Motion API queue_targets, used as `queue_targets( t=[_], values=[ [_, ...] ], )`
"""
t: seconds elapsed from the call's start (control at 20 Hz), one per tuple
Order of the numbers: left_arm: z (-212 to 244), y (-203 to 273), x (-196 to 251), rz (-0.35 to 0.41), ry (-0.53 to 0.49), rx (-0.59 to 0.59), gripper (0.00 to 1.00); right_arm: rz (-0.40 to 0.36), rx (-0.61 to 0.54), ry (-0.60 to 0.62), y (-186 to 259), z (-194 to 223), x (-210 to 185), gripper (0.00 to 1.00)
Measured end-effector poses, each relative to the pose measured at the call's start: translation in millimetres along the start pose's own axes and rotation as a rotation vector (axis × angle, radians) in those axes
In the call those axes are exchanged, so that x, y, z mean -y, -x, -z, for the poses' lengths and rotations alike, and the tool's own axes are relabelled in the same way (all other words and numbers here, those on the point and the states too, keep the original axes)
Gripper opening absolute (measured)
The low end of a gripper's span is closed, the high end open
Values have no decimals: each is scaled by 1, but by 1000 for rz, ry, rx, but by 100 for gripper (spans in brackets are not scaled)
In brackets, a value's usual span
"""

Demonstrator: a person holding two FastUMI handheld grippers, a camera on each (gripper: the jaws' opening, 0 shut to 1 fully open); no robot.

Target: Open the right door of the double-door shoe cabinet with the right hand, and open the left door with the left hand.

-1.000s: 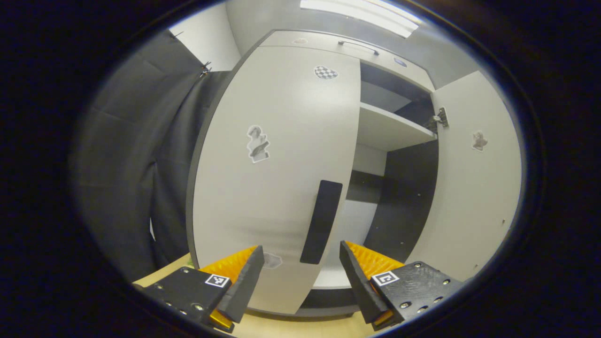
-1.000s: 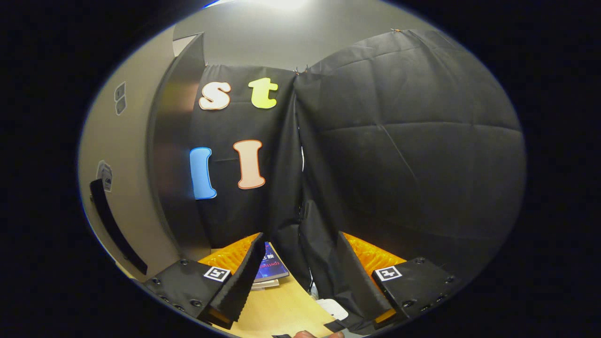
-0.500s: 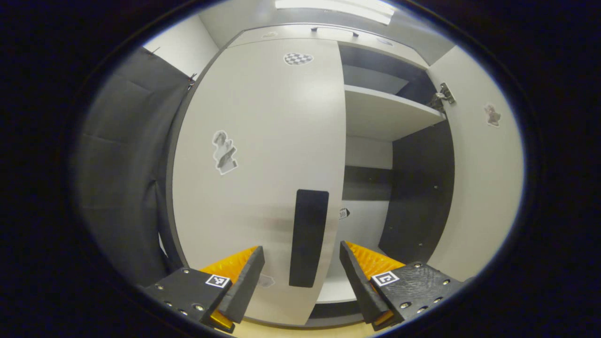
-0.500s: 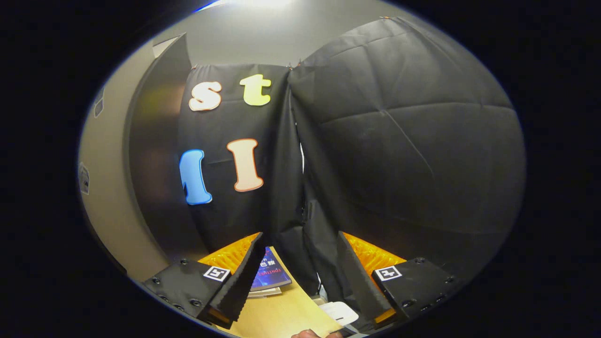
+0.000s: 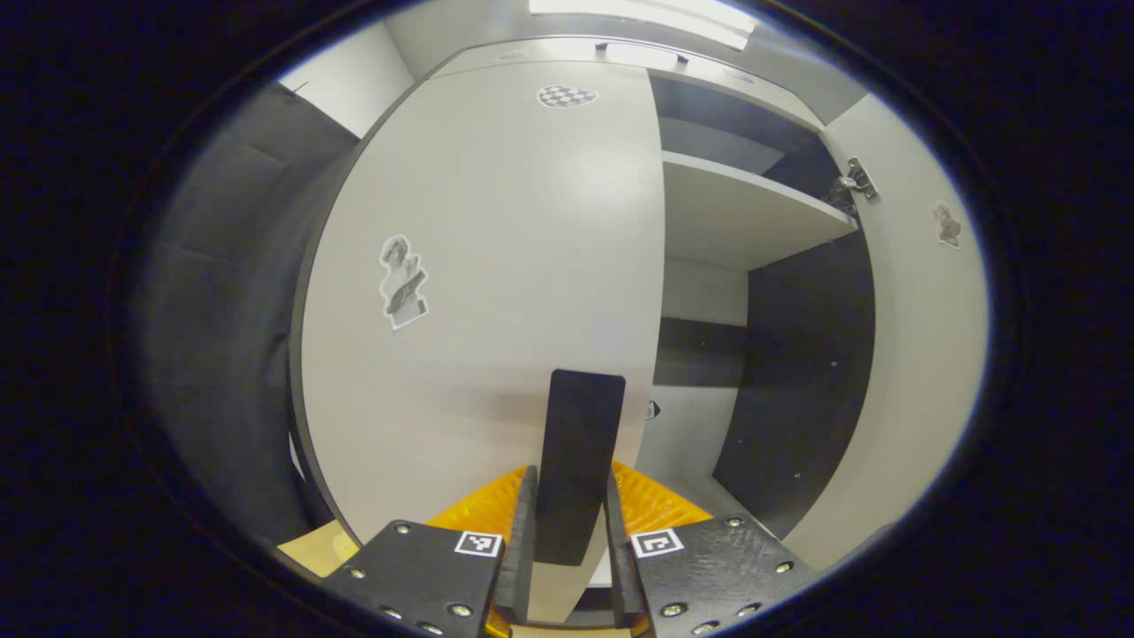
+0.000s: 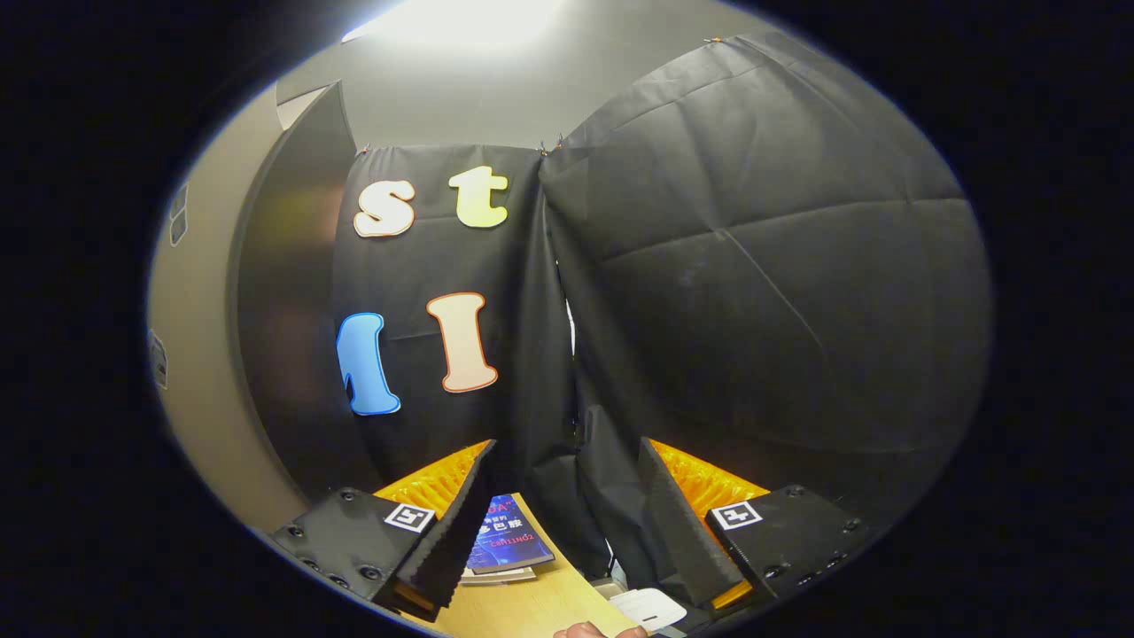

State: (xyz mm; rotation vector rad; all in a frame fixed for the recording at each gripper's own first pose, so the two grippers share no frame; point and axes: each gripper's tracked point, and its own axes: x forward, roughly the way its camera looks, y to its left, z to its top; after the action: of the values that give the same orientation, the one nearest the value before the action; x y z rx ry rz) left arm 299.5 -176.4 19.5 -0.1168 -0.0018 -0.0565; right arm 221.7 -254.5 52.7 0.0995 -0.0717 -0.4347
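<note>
Pale grey flat-panel left door [image 5: 496, 266] of shoe cabinet standing shut, filling left of left gripper view; looking stiff, smooth, light on hinges, likely swinging easily. Best hold: black upright bar handle [image 5: 580, 452] at door's right edge. Left gripper [image 5: 571, 549] fingers [image 5: 521, 540] pinching handle's lower part from both sides. Pale grey right door [image 5: 921, 354] standing swung open at right, showing shelf [image 5: 744, 213]. Right gripper [image 6: 563, 523] fingers spread, gripping nothing, hanging over wooden desk [image 6: 540, 607] with blue-covered book [image 6: 509, 540], facing black cloth wall [image 6: 753, 292].

A staged recording booth is posing as a home corner: black cloth [image 6: 753, 266] is hanging as walls, a shoe cabinet [image 5: 496, 266] is standing on a wooden floor [image 6: 532, 602], and a ceiling strip light [image 5: 638, 11] is glowing overhead.
</note>
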Motion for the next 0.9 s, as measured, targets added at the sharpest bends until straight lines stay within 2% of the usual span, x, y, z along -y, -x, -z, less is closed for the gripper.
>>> queue_targets(
  t=[0.1,0.15,0.2,0.3,0.35,0.4,0.5,0.55,0.7,0.75,0.8,0.85,0.9],
  values=[
    [1,-1,1,0,-32,-3,31,-11,-13,-15,0,4,-5,93],
    [0,-2,0,-3,-40,2,25,-16,-15,-16,0,4,-8,98],
    [0,0,0,-10,-53,13,25,-16,-16,-11,1,5,-9,93],
    [2,0,0,-22,-83,15,13,-19,-15,14,4,5,-13,95],
    [2,-1,0,-18,-66,15,7,-22,-12,26,7,4,-16,97],
    [4,0,-1,-8,-39,11,6,-26,-8,33,11,3,-19,98],
    [4,1,-1,0,-48,5,7,-33,-6,33,19,2,-23,98],
    [3,3,-1,6,-54,6,7,-36,-8,27,24,2,-25,93],
    [4,6,-2,39,-40,-4,7,-27,-10,18,40,4,-28,93],
    [4,7,-2,49,-43,-5,7,-22,-10,19,47,3,-28,98],
    [5,8,-3,57,-43,-6,7,-18,-11,19,54,3,-29,92],
    [6,8,-4,65,-40,-8,7,-16,-13,14,60,3,-31,97],
    [6,9,-3,74,-33,-9,7,-15,-13,6,67,3,-33,97]
  ],
)
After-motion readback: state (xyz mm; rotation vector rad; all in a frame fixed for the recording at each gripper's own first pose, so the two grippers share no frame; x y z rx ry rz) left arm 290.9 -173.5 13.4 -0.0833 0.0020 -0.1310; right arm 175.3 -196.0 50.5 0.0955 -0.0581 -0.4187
